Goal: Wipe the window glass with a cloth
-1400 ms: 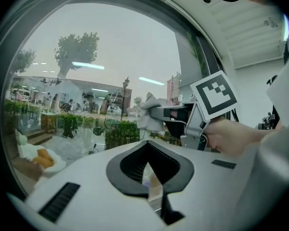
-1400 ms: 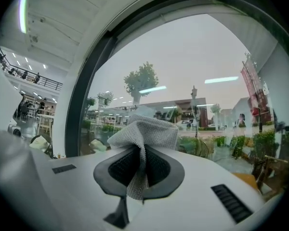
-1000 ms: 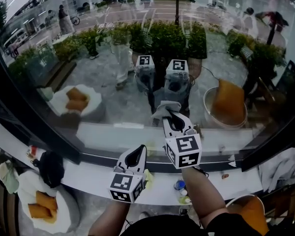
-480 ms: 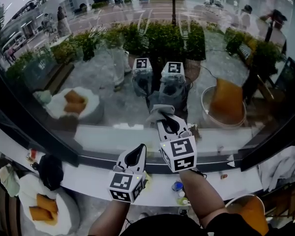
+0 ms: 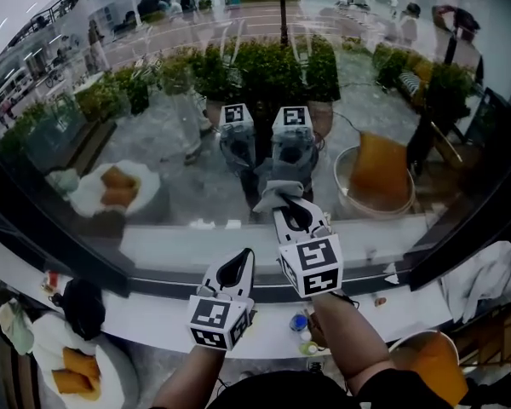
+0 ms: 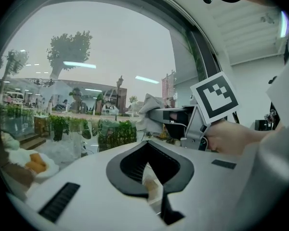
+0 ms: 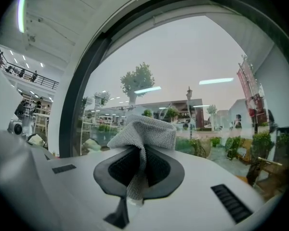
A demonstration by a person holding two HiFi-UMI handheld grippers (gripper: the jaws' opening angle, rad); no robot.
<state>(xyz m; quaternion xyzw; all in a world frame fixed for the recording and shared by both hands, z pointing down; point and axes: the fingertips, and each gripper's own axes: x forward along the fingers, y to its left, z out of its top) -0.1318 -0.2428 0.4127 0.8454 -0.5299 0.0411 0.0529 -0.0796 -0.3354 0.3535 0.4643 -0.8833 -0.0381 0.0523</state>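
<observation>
The window glass (image 5: 179, 143) fills the upper head view and mirrors both grippers. My right gripper (image 5: 291, 203) is raised to the pane and shut on a bunched grey mesh cloth (image 5: 277, 192). The cloth's top touches or nearly touches the glass. In the right gripper view the cloth (image 7: 144, 129) sticks up from the closed jaws of the right gripper (image 7: 137, 170). My left gripper (image 5: 240, 261) hangs lower, over the sill, to the left of the right one. Its jaws (image 6: 147, 170) look shut, and only a pale sliver I cannot identify shows in the slit. The left gripper view also shows the cloth (image 6: 151, 109).
A white sill (image 5: 153, 313) and dark window frame (image 5: 68, 245) run below the glass. A plate of fried food (image 5: 68, 369) and a black object (image 5: 83, 305) sit low left. Small bottle caps (image 5: 302, 322) lie on the sill. An orange-filled bowl (image 5: 430, 360) and a white rag (image 5: 485, 279) are at right.
My right gripper has slid the cloth slightly left along the glass, and the view has shifted a little. The left gripper has hardly moved.
</observation>
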